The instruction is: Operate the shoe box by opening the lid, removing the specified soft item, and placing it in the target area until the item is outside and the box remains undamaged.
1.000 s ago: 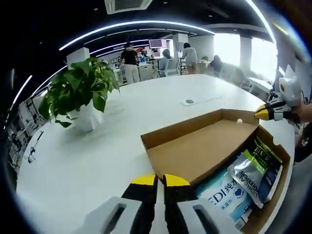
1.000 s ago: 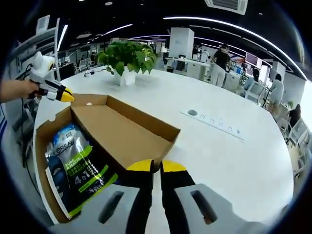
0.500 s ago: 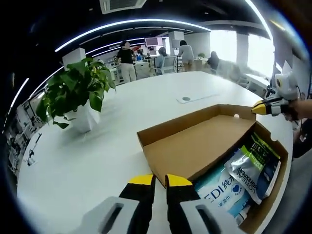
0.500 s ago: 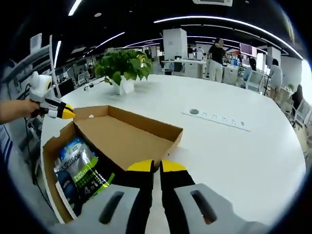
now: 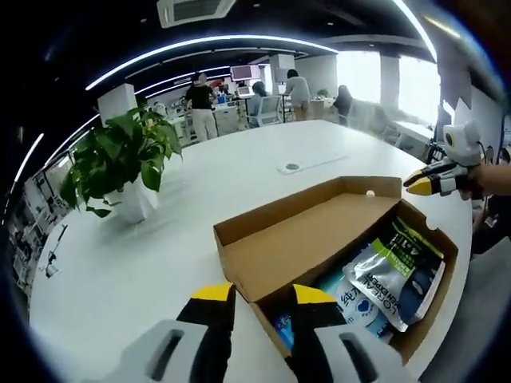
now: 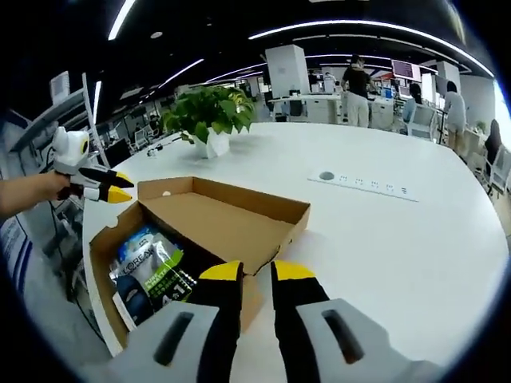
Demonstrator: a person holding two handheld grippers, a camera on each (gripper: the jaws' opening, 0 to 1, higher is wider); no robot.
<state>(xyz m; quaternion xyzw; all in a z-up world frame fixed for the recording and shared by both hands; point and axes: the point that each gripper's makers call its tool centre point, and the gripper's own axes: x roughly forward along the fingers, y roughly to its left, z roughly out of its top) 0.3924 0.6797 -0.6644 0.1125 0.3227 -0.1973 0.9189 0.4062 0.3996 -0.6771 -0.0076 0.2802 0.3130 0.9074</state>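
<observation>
Open-plan office, large white meeting table (image 6: 415, 239) with a built-in power strip (image 6: 369, 186), potted green plant (image 6: 206, 116) on it, rows of desks and monitors (image 5: 242, 73) behind, people standing at workstations (image 6: 357, 84), linear ceiling lights (image 5: 215, 46), ceiling air-conditioning vent (image 5: 196, 9)

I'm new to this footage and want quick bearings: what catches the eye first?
An open cardboard shoe box sits near the white table's edge, its lid folded back and glossy soft pouches inside. A potted green plant stands beyond it.
</observation>
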